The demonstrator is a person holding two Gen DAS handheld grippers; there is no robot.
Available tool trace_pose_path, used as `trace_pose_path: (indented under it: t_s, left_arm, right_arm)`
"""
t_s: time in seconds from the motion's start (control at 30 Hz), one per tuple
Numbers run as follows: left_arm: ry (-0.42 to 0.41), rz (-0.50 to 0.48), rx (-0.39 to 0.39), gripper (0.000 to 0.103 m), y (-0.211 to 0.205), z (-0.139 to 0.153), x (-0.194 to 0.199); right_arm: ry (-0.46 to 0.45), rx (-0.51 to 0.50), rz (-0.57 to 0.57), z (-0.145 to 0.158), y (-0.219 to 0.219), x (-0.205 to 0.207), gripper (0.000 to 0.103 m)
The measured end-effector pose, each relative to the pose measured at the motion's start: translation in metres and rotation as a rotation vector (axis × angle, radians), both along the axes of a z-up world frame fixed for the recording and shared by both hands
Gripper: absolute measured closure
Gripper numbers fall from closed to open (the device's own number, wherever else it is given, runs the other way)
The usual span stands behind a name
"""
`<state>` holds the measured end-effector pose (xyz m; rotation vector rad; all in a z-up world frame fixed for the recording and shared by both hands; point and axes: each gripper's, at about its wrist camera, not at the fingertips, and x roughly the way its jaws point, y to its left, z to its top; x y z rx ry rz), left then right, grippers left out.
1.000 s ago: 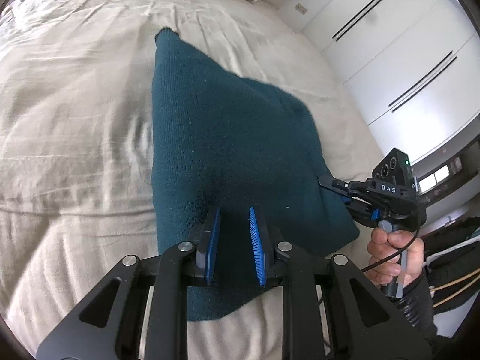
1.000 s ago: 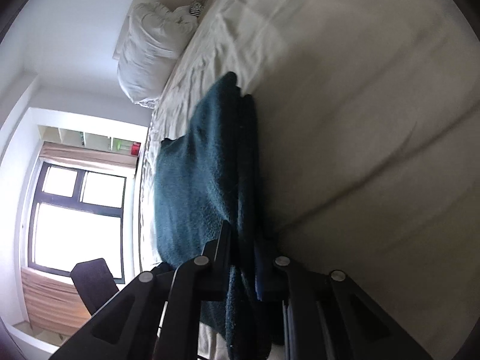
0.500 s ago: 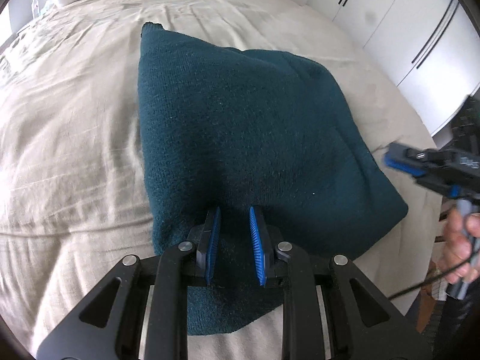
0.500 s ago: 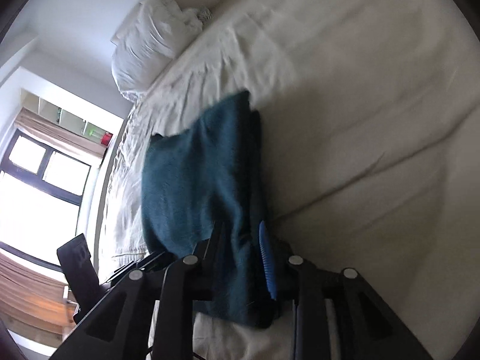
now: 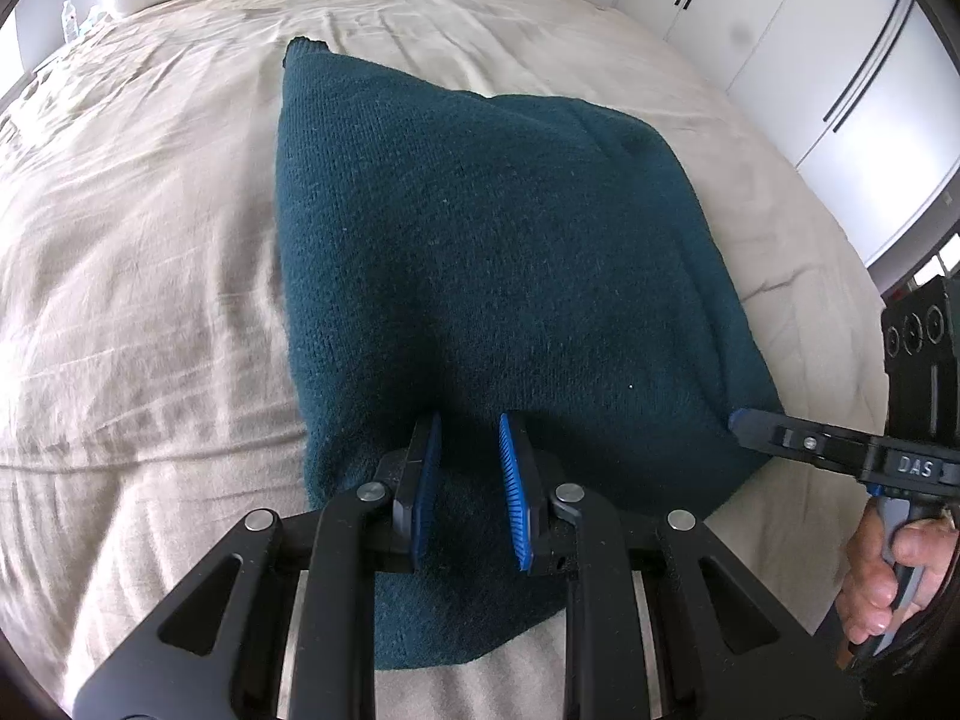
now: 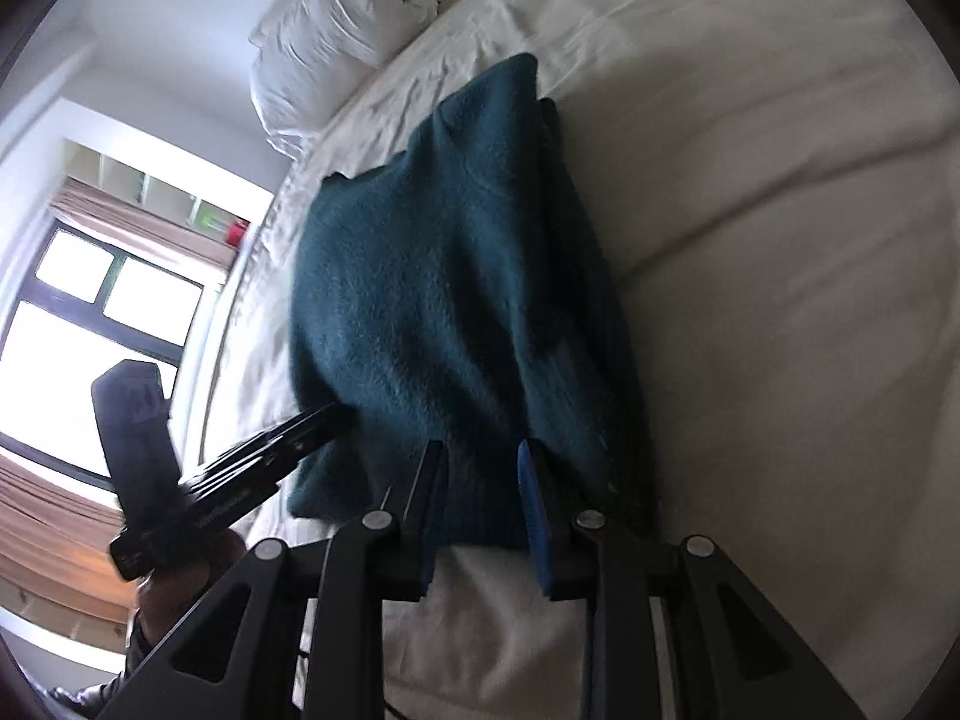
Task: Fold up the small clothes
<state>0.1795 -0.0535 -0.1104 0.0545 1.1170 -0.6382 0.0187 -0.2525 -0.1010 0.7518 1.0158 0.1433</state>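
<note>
Sweater: teal knit sweater (image 5: 480,252) lies folded on the bed (image 5: 138,252), roughly centre of left wrist view, one corner poking toward 12 o'clock; same garment (image 6: 444,300) fills mid-frame in right wrist view, layers stacked along its 3 o'clock edge.
Left tool: left tool (image 5: 469,450) at 6 o'clock over the near hem, blue pads parted w/ a clear gap, knit visible between them, nothing pinched; its body also shows at 8 o'clock (image 6: 300,429), tip at the sweater's edge.
Right tool: right tool (image 6: 480,468) low at 6 o'clock, jaws spread apart, near edge of sweater sits btwn them, not clamped; seen at 4 o'clock (image 5: 741,420), tip touching the sweater's corner, held by a hand (image 5: 882,576).
Bed: beige sheet, wrinkled; white pillows (image 6: 336,36) at 11 o'clock.
Bkgd: window (image 6: 90,312) at 9 o'clock; white wardrobe doors (image 5: 810,72) at 2 o'clock.
</note>
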Motion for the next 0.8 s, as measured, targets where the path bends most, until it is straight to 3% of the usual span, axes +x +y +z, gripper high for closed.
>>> trace_pose_path:
  t_s: [0.13,0.3,0.33,0.53,0.6,0.63,0.67,0.7,0.8]
  left_arm:
    - [-0.013,0.003,-0.009,0.084,0.01,0.011,-0.006]
    - [-0.123,0.122,-0.04,0.083,0.046,0.043,0.007]
    - [-0.12,0.138,-0.044,0.083,0.05,0.044,0.013]
    - [0.049,0.167,-0.125,0.082,0.063,0.019,0.064]
    - [0.063,0.177,-0.151,0.077,0.065,0.017,0.076]
    - [0.066,0.187,-0.154,0.067,0.066,0.016,0.082]
    - [0.067,0.198,-0.15,0.045,0.066,0.015,0.087]
    - [0.067,0.216,-0.147,0.037,0.067,0.013,0.092]
    - [0.096,0.216,-0.158,0.034,0.063,0.007,0.099]
  right_arm:
    - [-0.022,-0.026,0.019,0.013,-0.003,-0.026,0.071]
    - [-0.084,-0.096,-0.031,0.041,-0.021,-0.038,0.044]
    - [-0.101,-0.098,-0.053,0.047,-0.027,-0.035,0.037]
    - [-0.09,-0.107,-0.057,0.047,-0.035,0.005,0.034]
    - [-0.076,-0.089,-0.045,0.043,-0.036,0.02,0.033]
    - [-0.072,-0.071,-0.034,0.04,-0.037,0.03,0.033]
    - [-0.063,-0.066,-0.035,0.036,-0.04,0.035,0.033]
    - [-0.045,-0.061,-0.037,0.03,-0.042,0.045,0.033]
    - [-0.009,-0.027,-0.05,0.012,-0.05,0.06,0.033]
